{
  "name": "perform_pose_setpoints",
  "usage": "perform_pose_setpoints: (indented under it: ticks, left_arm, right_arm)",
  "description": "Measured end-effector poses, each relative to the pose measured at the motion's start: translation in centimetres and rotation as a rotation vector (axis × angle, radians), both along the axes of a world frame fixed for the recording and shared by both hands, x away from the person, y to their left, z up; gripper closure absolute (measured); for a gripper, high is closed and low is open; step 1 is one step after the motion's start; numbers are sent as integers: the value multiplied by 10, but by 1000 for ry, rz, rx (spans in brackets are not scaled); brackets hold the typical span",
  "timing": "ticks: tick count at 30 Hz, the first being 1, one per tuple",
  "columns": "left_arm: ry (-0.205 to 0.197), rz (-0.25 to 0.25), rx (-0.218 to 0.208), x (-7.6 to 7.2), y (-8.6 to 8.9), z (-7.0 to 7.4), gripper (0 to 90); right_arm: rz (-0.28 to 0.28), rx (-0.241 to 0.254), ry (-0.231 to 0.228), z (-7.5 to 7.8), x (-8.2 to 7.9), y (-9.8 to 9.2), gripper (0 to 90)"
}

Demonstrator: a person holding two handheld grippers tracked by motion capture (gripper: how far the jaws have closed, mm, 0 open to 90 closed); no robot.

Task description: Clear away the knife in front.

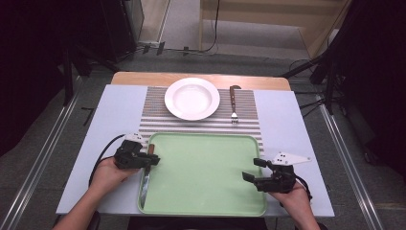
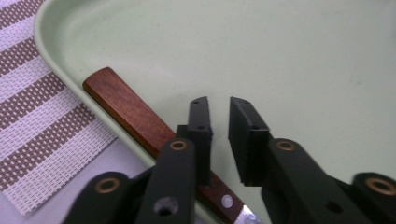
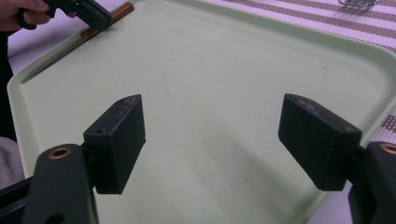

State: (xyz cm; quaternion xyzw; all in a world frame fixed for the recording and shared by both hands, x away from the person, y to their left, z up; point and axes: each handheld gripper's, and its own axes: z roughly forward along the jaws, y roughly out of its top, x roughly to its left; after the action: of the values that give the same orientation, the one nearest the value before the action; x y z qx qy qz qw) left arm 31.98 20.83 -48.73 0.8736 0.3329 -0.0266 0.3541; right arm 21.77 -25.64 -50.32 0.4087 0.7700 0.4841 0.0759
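A knife (image 1: 145, 178) with a brown wooden handle (image 2: 125, 103) lies along the left inner edge of a pale green tray (image 1: 206, 167), handle away from me. My left gripper (image 1: 154, 160) hovers at that handle with its jaws a narrow gap apart. In the left gripper view the handle passes under one jaw of that gripper (image 2: 218, 116), and bare tray (image 2: 303, 60) shows in the gap. My right gripper (image 1: 251, 169) stands wide open over the tray's right side, with nothing between the jaws of that gripper (image 3: 210, 126).
Beyond the tray a striped placemat (image 1: 249, 122) carries a white plate (image 1: 192, 98) and a wooden-handled fork (image 1: 233, 103) to its right. The table's light top ends close behind the mat. Dark stands and cables flank both sides.
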Motion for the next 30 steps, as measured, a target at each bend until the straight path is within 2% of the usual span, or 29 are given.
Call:
perform_pose_setpoints:
  ticks: [2, 5, 8, 10, 12, 14, 15, 19, 21, 24, 25, 27, 30]
  left_arm:
    - [6, -4, -26, 0, 1, 4, 635]
    - [2, 2, -45, -2, 1, 9, 560]
    - [-28, -8, -62, -6, 0, 14, 530]
    - [-30, -11, -86, -7, 1, 16, 481]
    - [-31, -12, -116, -7, 2, 18, 476]
    - [-34, 7, -117, -9, 3, 21, 476]
    - [-49, 9, -121, -11, 3, 22, 467]
    - [-105, -11, -145, -16, 4, 24, 440]
    - [-104, -20, -176, -17, 5, 24, 414]
    - [-58, -11, -245, -16, 7, 26, 358]
    - [-63, -11, -258, -15, 7, 26, 358]
    - [-78, -20, -270, -15, 8, 27, 339]
    - [-75, -26, -284, -14, 9, 25, 320]
  right_arm:
    - [2, 8, -9, 0, 0, 1, 222]
    - [4, -8, -21, 0, 1, 2, 222]
    - [6, -20, -30, 0, 1, 2, 222]
    - [-6, 11, -16, 1, 3, 1, 222]
    - [-9, 15, -20, 1, 6, 0, 222]
    - [-12, 13, -19, 0, 7, 0, 222]
    - [-18, 24, 5, 1, 9, 0, 222]
    - [-18, 38, 5, 3, 10, 0, 222]
    - [-21, 47, 9, 4, 14, 0, 222]
    - [-23, 58, 9, 7, 22, -3, 222]
    - [-26, 58, 4, 7, 24, -4, 222]
    - [-34, 71, -1, 9, 28, -5, 222]
    - [-35, 70, -4, 12, 32, -5, 220]
